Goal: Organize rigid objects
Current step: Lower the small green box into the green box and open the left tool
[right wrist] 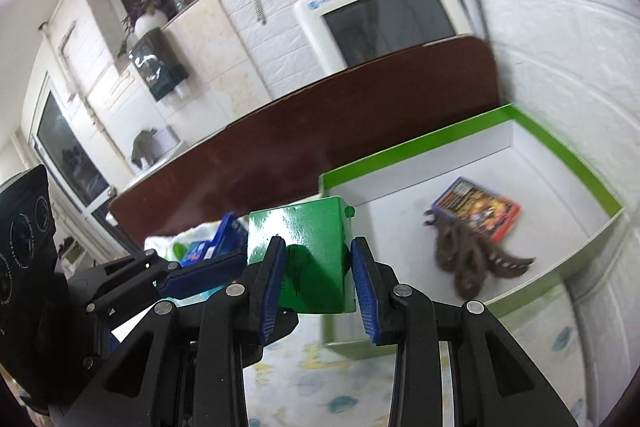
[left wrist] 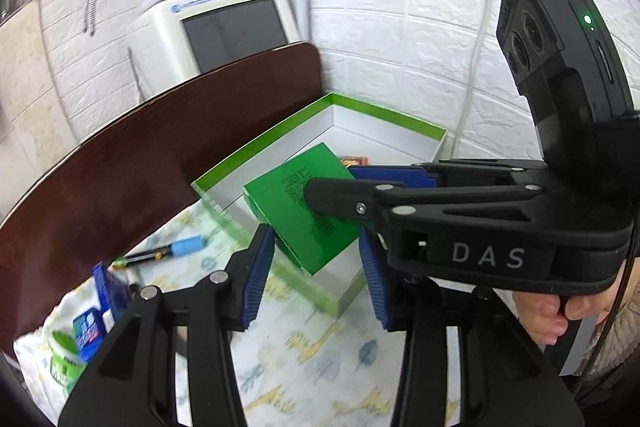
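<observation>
The right gripper [right wrist: 318,281] squeezes a green box [right wrist: 308,247] between its blue pads and holds it up over the near left corner of the open tray [right wrist: 560,147], the one with the green rim. The left gripper [left wrist: 316,279] is partly open, and its pads do not press on anything. In the left view the green box [left wrist: 300,203] looks flat and tilted above the tray [left wrist: 384,115].

Only the right view shows a dark toy dinosaur [right wrist: 468,259] and a bright colourful box [right wrist: 476,207] lying in the tray. Only the left view shows a person's hand [left wrist: 548,315] on the handle, and a blue marker [left wrist: 172,251] and a green tub [left wrist: 64,351] on the patterned cloth [left wrist: 320,367] by the far left edge.
</observation>
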A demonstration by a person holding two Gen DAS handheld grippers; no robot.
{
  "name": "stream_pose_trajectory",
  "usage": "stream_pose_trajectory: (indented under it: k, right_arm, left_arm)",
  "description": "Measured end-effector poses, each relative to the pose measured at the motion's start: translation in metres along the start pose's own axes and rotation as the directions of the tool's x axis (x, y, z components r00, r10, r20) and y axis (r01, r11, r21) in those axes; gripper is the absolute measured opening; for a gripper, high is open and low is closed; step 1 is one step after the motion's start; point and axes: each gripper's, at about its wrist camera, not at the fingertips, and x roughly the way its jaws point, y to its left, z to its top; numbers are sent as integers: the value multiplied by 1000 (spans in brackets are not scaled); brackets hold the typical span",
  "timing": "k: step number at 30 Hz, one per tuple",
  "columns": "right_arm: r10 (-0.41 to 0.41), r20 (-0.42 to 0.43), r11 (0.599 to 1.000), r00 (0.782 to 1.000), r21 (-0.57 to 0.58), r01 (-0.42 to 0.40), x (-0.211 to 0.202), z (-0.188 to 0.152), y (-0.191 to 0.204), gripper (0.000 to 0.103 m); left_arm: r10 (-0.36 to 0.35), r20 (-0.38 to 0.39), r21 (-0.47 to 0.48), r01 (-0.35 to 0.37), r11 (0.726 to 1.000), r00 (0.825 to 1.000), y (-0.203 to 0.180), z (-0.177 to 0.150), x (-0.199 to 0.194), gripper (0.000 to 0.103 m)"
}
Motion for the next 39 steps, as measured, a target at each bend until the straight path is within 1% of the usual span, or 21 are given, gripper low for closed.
stream_pose_trajectory:
  k: [4, 7, 12, 16, 22, 26, 29, 30, 32, 35, 39]
  right_arm:
    - [-35, 31, 999, 999, 24, 34, -9, 11, -26, 35]
    - [-47, 45, 997, 998, 57, 44, -12, 19, -49, 35]
    - [-72, 57, 993, 996, 102, 66, -12, 23, -83, 35]
    - [-87, 58, 987, 995, 140, 78, -9, 25, -108, 35]
    - [-111, 48, 978, 993, 181, 101, -3, 23, -135, 36]
    - [-128, 35, 974, 991, 196, 118, 4, 22, -145, 35]
    - [-155, 25, 970, 988, 196, 147, 10, 21, -149, 36]
    - [-163, 27, 968, 986, 199, 155, 11, 20, -150, 36]
    - [-191, 21, 962, 981, 205, 182, 12, 18, -152, 35]
    - [-199, 25, 962, 980, 196, 190, 10, 16, -150, 35]
    - [-199, 18, 964, 980, 182, 192, 11, 17, -144, 35]
  left_arm:
    - [-25, -11, 38, 25, 999, 1000, -14, 20, 20, 41]
    - [-38, -21, 62, 39, 997, 999, -24, 32, 35, 41]
    - [-56, -46, 92, 60, 994, 997, -39, 51, 63, 41]
    - [-66, -70, 105, 74, 992, 995, -46, 60, 85, 41]
    - [-80, -109, 119, 93, 988, 991, -55, 66, 113, 41]
    - [-88, -134, 115, 104, 988, 987, -54, 67, 129, 41]
    - [-95, -162, 98, 112, 989, 982, -51, 65, 142, 42]
    - [-89, -171, 94, 106, 990, 981, -50, 64, 145, 45]
    - [-71, -189, 87, 89, 992, 979, -48, 59, 148, 43]
    - [-70, -187, 61, 82, 995, 980, -42, 54, 143, 43]
    - [-55, -160, 30, 61, 998, 986, -29, 51, 127, 43]
